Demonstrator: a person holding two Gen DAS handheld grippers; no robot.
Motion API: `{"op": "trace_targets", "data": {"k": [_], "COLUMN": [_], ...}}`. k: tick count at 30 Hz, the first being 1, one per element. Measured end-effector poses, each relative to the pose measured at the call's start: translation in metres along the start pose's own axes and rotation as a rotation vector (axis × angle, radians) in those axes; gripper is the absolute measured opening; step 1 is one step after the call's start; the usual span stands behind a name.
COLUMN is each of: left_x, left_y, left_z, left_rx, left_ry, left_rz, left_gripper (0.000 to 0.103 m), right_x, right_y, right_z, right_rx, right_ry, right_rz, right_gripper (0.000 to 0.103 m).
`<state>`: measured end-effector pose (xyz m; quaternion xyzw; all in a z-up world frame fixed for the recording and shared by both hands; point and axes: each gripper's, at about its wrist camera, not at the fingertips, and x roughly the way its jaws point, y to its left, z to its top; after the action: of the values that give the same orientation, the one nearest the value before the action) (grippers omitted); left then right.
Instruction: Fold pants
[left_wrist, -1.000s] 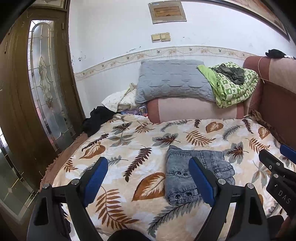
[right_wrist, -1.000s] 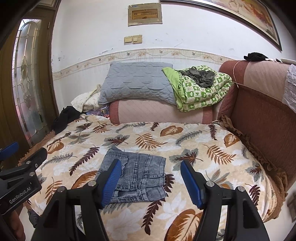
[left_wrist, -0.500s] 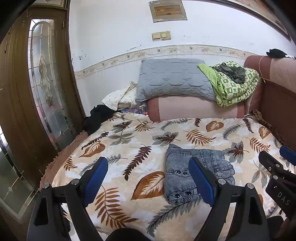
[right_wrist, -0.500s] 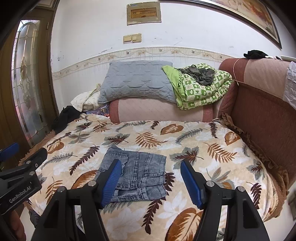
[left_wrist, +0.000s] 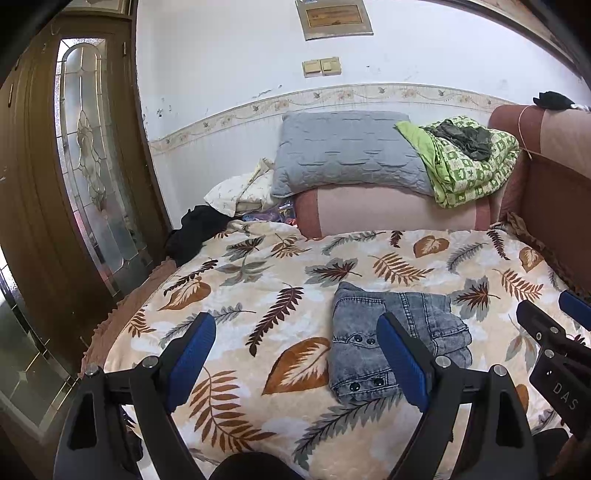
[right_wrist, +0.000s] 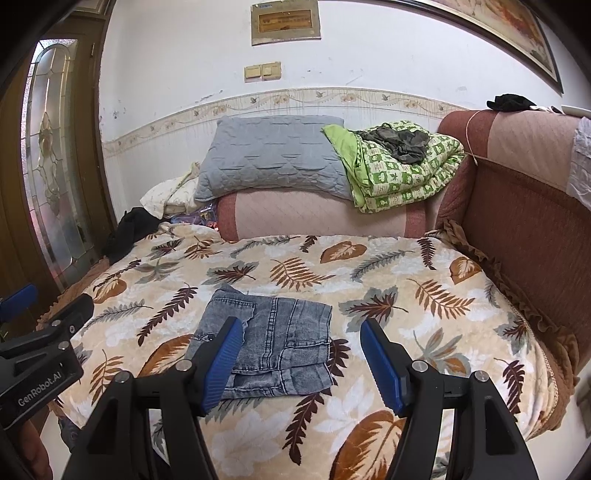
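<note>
— From the left wrist view, is anything changing? 
— Nothing is; compared with a second back, the left gripper (left_wrist: 295, 354) is hanging in the same spot, released and empty, tilted down at the leaf-print blanket (left_wrist: 258, 280). The pants (left_wrist: 391, 339) are lying folded into a small denim packet just beyond its right finger, which is covering part of them. I'd say the folding is looking finished.

— And the right wrist view? 
— The same stillness. The right gripper (right_wrist: 299, 360) is hovering with fingers apart, gripping nothing, pointing down. The pants (right_wrist: 280, 339) are sitting beyond and between the fingertips, nearer the left finger. The left gripper (right_wrist: 40, 350) is waiting off to that side.
</note>
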<state>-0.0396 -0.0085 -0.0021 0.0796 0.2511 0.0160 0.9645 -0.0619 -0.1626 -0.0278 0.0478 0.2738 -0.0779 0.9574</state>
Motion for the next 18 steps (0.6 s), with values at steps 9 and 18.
{"op": "trace_targets", "data": {"k": [9, 18], "left_x": [0.0040, 0.0078], "left_y": [-0.0001, -0.0001], "left_z": [0.0002, -0.0007], "left_rx": [0.004, 0.006], "left_ry": [0.016, 0.026], "left_rz": [0.006, 0.009], "left_gripper": [0.089, 0.089], "right_x": [0.0049, 0.0079], "right_y": [0.0001, 0.0011], "right_z": [-0.0025, -0.0039], "right_rx": [0.003, 0.006], "right_ry": [0.014, 0.024], "right_rz": [0.001, 0.001], "right_gripper": [0.070, 0.070]}}
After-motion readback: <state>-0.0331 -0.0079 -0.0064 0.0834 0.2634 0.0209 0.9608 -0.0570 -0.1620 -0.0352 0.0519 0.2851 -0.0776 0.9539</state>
